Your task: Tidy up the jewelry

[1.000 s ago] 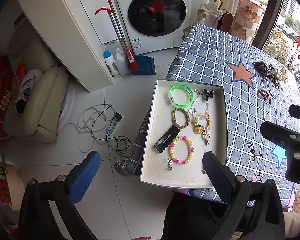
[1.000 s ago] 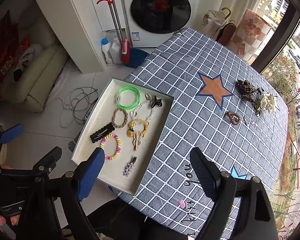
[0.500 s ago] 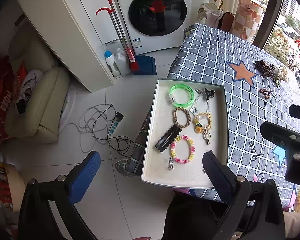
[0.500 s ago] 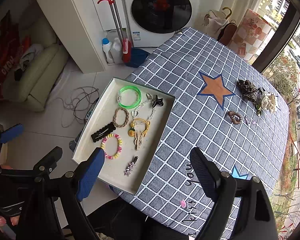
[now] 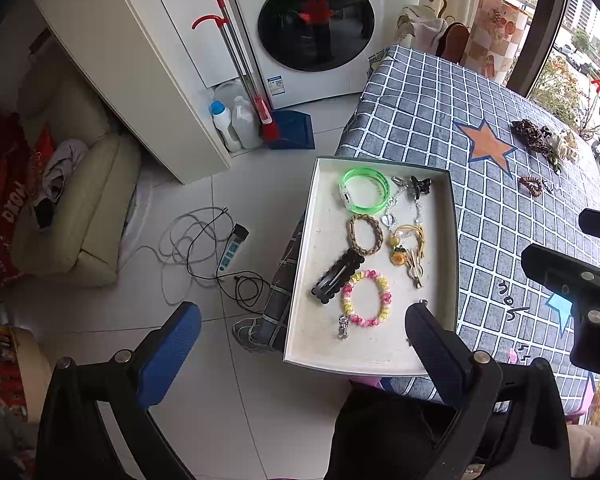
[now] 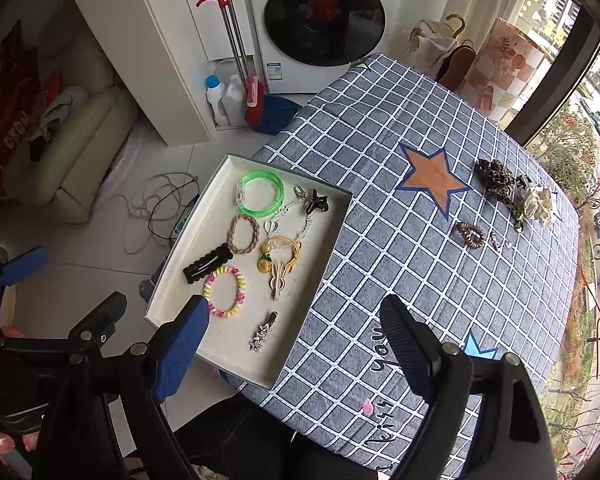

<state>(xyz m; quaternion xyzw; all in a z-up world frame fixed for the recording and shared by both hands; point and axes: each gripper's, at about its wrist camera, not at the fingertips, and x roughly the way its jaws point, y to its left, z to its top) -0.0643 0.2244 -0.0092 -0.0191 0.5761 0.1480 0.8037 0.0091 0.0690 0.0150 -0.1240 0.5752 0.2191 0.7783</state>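
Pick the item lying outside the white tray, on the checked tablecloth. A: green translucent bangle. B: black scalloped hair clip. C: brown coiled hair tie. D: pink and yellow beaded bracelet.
C: the brown coiled hair tie lies on the blue checked tablecloth, apart from the white tray.

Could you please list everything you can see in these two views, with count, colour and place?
tray: 1, cream, at the table's near left edge
bangle: 1, green, far end of tray
braided band: 1, tan, mid tray
hair clip: 1, black, left side of tray
bead bracelet: 1, pink and yellow, near part of tray
star clip: 1, silvery, near end of tray
leopard scrunchie: 1, brown, far right of tablecloth
coil tie: 1, brown, on cloth nearer than the scrunchie
tablecloth: 1, grey-blue check with stars
washing machine: 1, white, beyond the table
left tongs: 1, black with blue pads, open, above tray's near end
right tongs: 1, same colours, open, empty
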